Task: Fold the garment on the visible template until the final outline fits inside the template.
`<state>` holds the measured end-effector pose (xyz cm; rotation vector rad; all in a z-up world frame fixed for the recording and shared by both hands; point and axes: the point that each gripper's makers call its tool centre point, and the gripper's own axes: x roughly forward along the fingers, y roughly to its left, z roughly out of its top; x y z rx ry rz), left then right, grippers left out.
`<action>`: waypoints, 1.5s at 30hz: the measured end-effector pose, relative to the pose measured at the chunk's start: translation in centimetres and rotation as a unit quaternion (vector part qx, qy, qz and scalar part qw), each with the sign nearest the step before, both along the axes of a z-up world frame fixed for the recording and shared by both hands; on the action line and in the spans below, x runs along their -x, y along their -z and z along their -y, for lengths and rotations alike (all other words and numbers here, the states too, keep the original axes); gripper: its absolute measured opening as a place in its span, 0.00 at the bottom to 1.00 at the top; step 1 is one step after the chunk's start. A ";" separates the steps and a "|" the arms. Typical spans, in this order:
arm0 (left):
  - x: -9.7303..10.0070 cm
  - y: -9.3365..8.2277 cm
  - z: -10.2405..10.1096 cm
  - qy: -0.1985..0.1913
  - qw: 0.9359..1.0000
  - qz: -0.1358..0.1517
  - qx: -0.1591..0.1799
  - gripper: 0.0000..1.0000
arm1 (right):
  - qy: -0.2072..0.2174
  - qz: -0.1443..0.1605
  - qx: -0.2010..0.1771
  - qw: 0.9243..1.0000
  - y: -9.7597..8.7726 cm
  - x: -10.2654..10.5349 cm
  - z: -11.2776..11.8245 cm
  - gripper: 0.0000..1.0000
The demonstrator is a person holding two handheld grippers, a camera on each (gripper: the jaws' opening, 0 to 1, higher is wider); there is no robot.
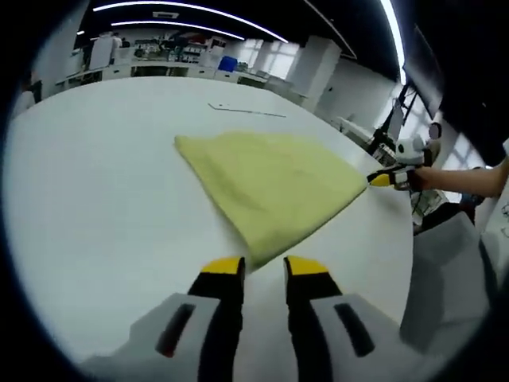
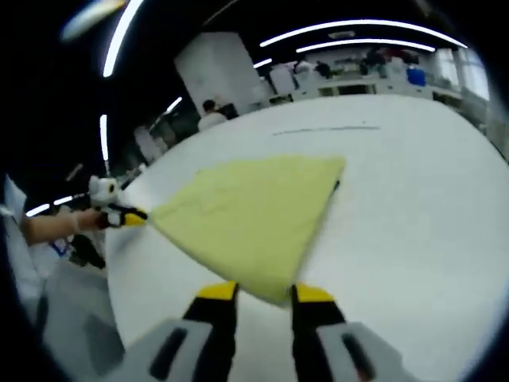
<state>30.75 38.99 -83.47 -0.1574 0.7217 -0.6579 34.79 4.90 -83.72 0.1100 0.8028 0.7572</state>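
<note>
Holding my left gripper (image 1: 263, 267) low over the white table (image 1: 95, 199), I see its yellow-tipped jaws standing apart, with the near corner of the yellow garment (image 1: 274, 183) lying just at the gap between them; I cannot tell whether they touch the cloth. The garment lies flat on the table as a folded, roughly triangular shape. At its far right corner my right gripper (image 1: 391, 179) comes in level from the table's edge, its yellow tip at the cloth, my forearm (image 1: 477, 179) stretched out behind it.

From the right gripper view, my left gripper (image 2: 127, 215) meets the garment's (image 2: 254, 215) left corner, held out on a bare forearm (image 2: 48, 227). My right gripper's (image 2: 265, 294) jaws stand apart too, the nearest corner of the cloth resting between their tips.

A thin dark line (image 1: 246, 110) marks the table beyond the garment. Behind are white pillars (image 1: 314, 64), cluttered benches (image 1: 159, 68) and long ceiling light strips (image 2: 358, 28).
</note>
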 end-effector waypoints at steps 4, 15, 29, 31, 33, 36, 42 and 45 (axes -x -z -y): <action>-0.2 0.0 0.1 0.005 1.000 -0.001 0.003 0.13 | 0.002 -0.003 -0.005 1.000 -0.2 -0.1 0.0 0.13; -0.4 0.6 -0.4 -0.010 1.000 -0.012 0.004 0.00 | 0.007 0.003 -0.003 1.000 -0.4 -0.2 0.4 0.00; 2.3 -0.3 -0.2 0.014 1.000 -0.005 -0.009 0.00 | -0.005 -0.002 0.001 1.000 -0.6 2.7 0.7 0.00; 3.0 -0.4 -0.1 0.013 1.000 -0.006 -0.006 0.00 | -0.009 -0.003 -0.001 1.000 -0.6 3.5 0.9 0.00; 3.9 -0.3 0.1 0.014 1.000 -0.007 -0.005 0.00 | -0.011 -0.001 0.000 1.000 -0.6 4.2 1.0 0.00; 4.9 -0.3 0.2 0.011 1.000 -0.010 -0.001 0.00 | -0.017 -0.002 0.000 1.000 -0.4 5.5 1.1 0.00; 6.9 -0.4 0.5 0.005 1.000 -0.012 0.007 0.00 | -0.020 0.002 -0.007 1.000 -0.4 7.2 1.3 0.00; 7.3 -0.1 0.3 0.005 1.000 -0.017 0.006 0.00 | -0.030 0.003 -0.007 1.000 -0.3 8.1 1.0 0.00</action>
